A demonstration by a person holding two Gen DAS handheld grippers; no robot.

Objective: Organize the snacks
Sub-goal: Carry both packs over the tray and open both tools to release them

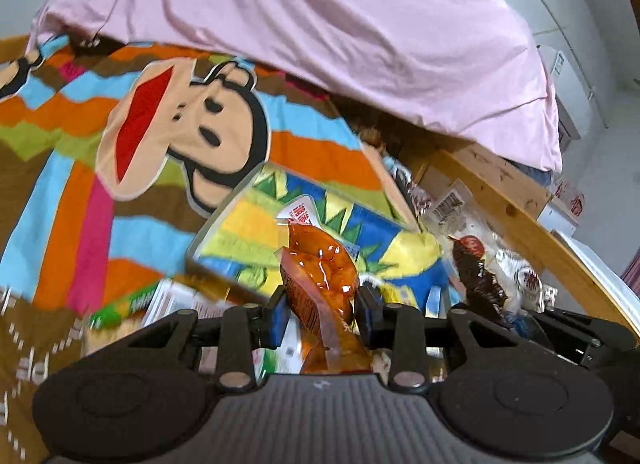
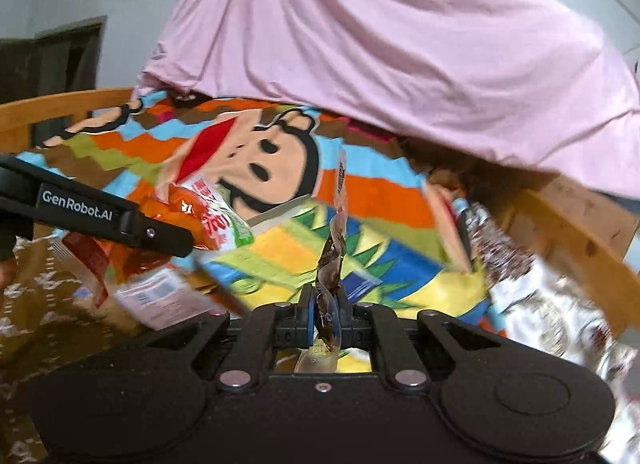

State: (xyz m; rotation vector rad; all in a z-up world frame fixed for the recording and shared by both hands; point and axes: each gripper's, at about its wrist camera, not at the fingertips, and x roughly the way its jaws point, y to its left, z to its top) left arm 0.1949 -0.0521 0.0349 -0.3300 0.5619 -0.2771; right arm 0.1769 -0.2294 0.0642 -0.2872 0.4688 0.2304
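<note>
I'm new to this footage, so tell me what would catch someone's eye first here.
The cartoon monkey blanket fills the left and centre, with a pink sheet draped across the top. Up front, the left gripper is shut on an orange snack pouch, and the right gripper pinches a dark brown snack packet above a bright box.

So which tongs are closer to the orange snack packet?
Left. The left tongs are clamped right on the orange snack packet. The right tongs are off to its side, holding a dark brown snack packet.
</note>
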